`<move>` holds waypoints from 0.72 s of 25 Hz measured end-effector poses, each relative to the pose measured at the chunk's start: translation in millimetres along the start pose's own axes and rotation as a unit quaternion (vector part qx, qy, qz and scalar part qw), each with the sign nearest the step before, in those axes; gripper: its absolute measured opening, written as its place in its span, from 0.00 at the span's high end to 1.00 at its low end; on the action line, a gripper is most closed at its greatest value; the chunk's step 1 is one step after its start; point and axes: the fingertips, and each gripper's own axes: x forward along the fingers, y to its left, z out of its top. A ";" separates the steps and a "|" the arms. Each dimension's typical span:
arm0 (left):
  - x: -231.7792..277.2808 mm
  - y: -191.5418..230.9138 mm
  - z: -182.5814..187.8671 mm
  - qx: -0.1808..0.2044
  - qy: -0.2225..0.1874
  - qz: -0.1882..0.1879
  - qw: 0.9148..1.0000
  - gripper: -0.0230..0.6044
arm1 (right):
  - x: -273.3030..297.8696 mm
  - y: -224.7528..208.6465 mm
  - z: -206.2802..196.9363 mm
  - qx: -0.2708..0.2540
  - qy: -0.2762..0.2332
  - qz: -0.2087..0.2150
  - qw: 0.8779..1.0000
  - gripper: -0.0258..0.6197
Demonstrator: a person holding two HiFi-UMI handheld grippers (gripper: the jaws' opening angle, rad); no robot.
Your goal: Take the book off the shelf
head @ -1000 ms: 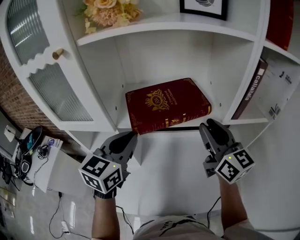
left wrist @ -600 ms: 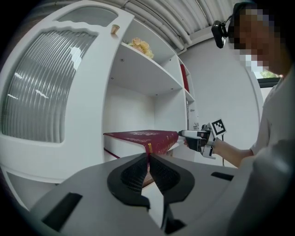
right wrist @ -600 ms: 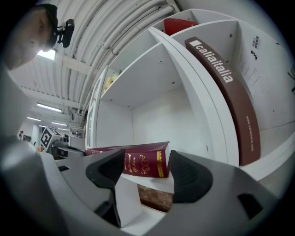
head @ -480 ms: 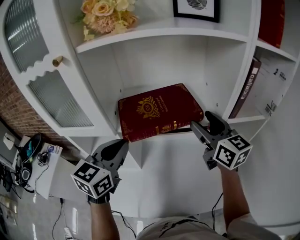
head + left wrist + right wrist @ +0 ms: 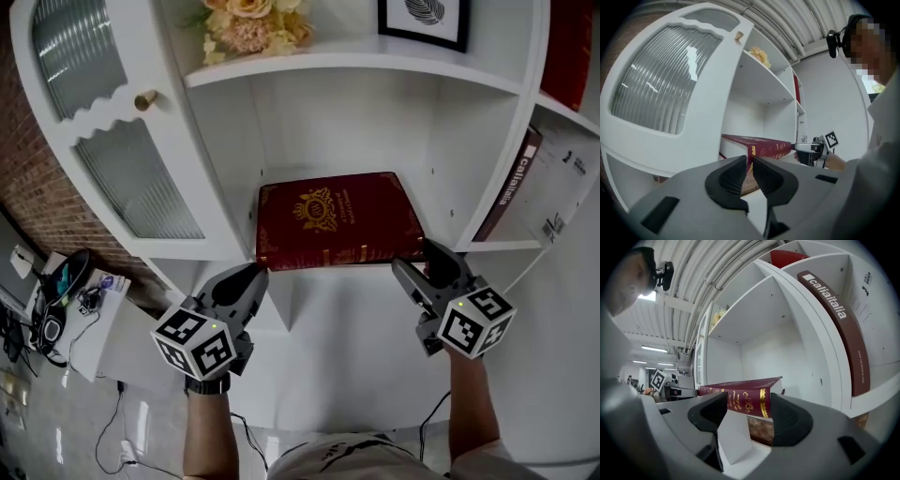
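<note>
A dark red book [image 5: 337, 220] with a gold emblem lies flat on the white shelf [image 5: 328, 286], spine toward me. My left gripper [image 5: 249, 278] sits just below the book's front left corner. Its jaws are almost together, with a thin gap just opening and nothing between them. In the left gripper view the book [image 5: 764, 145] shows beyond the left gripper [image 5: 750, 161]. My right gripper [image 5: 427, 265] is open wide at the front right corner. In the right gripper view the book's [image 5: 736, 399] corner stands in the mouth of the right gripper [image 5: 749, 409], and neither pad presses on it.
A cabinet door with ribbed glass [image 5: 131, 178] and a round knob [image 5: 143, 100] stands open to the left. The shelf above holds flowers [image 5: 253, 23] and a framed picture [image 5: 424, 19]. A leaning brown book [image 5: 511, 183] fills the right compartment. A cluttered desk [image 5: 66, 291] lies lower left.
My right gripper's jaws have spread wide and it now sits at the book's right front corner. The left gripper dipped, then came back up near the left corner.
</note>
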 end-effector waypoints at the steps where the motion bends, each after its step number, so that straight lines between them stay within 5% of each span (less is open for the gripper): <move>1: -1.0 2.2 -0.1 -0.008 -0.006 0.006 1.000 0.91 | -1.5 2.7 -1.0 -0.003 0.001 -0.001 1.000 0.51; 6: -11.7 15.6 -5.1 -0.049 -0.027 0.048 0.997 0.87 | -6.8 15.1 -2.8 -0.005 0.004 0.001 1.000 0.52; 11: -25.9 23.0 -11.2 -0.169 -0.088 0.042 0.981 0.70 | -11.3 24.2 -4.2 -0.002 0.002 0.003 1.000 0.53; 15: -19.7 12.7 -16.9 -0.277 -0.119 0.011 0.953 0.59 | -12.6 30.5 -5.8 -0.003 0.000 0.009 1.000 0.53; 18: -4.7 -5.3 -19.9 -0.387 -0.139 -0.030 0.911 0.55 | -14.0 32.1 -5.7 -0.002 0.000 0.012 1.000 0.53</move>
